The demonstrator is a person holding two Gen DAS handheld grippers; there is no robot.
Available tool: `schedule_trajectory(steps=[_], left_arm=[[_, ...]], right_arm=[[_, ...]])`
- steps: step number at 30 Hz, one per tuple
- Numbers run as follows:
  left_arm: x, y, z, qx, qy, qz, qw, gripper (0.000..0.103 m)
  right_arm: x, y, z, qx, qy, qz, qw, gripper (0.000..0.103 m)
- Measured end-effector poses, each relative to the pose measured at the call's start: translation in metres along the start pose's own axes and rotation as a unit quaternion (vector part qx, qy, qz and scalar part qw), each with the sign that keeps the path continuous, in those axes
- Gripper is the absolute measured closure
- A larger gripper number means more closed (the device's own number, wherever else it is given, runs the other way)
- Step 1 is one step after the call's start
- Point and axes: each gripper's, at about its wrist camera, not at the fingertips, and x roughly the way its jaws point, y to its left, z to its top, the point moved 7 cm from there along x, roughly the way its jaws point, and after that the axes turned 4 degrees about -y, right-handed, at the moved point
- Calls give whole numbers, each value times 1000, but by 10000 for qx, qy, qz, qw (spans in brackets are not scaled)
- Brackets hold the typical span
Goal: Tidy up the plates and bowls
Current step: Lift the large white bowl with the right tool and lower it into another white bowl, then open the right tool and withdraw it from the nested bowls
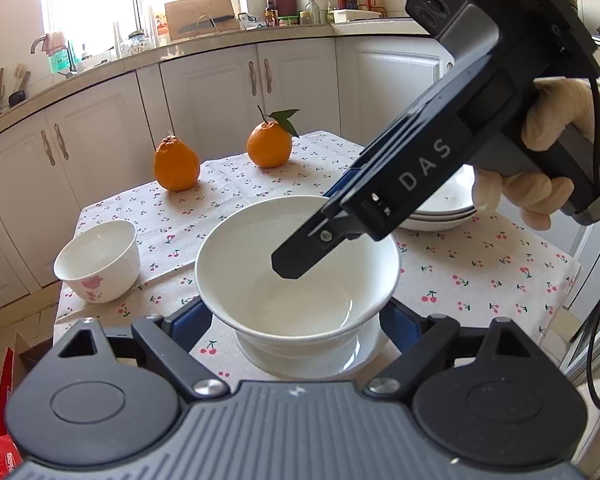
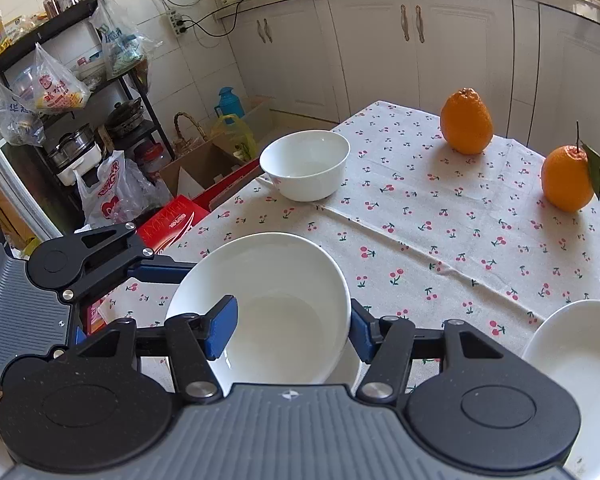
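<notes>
The large bowl (image 2: 260,304) and small bowl (image 2: 306,170) look like glossy white ceramic, the tablecloth (image 2: 440,248) matt woven cloth with printed cherries, the oranges (image 2: 466,122) dimpled, and the gripper bodies (image 1: 300,432) matt ribbed plastic with metal screws

On the table (image 2: 440,240) the big bowl (image 2: 260,304) sits at six o'clock, the small bowl (image 2: 305,170) at eleven, two oranges (image 2: 466,122) at one, plates (image 2: 572,364) at four.

A: What colour are the big bowl (image 2: 268,300) and the plates (image 1: 444,204)?
B: Plain white. The far-left small bowl (image 1: 98,262) has pink flowers.
A: The tablecloth (image 2: 440,240)?
B: Cream, red cherries. Two oranges (image 1: 176,164), one green-leaved.
</notes>
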Motion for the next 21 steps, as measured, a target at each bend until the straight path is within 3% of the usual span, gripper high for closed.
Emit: schedule_trajectory(steps=[21], left_arm=[[11, -3, -14, -231, 196, -233, 9993, 12]], right_arm=[[13, -3, -12, -101, 201, -209, 9995, 38]])
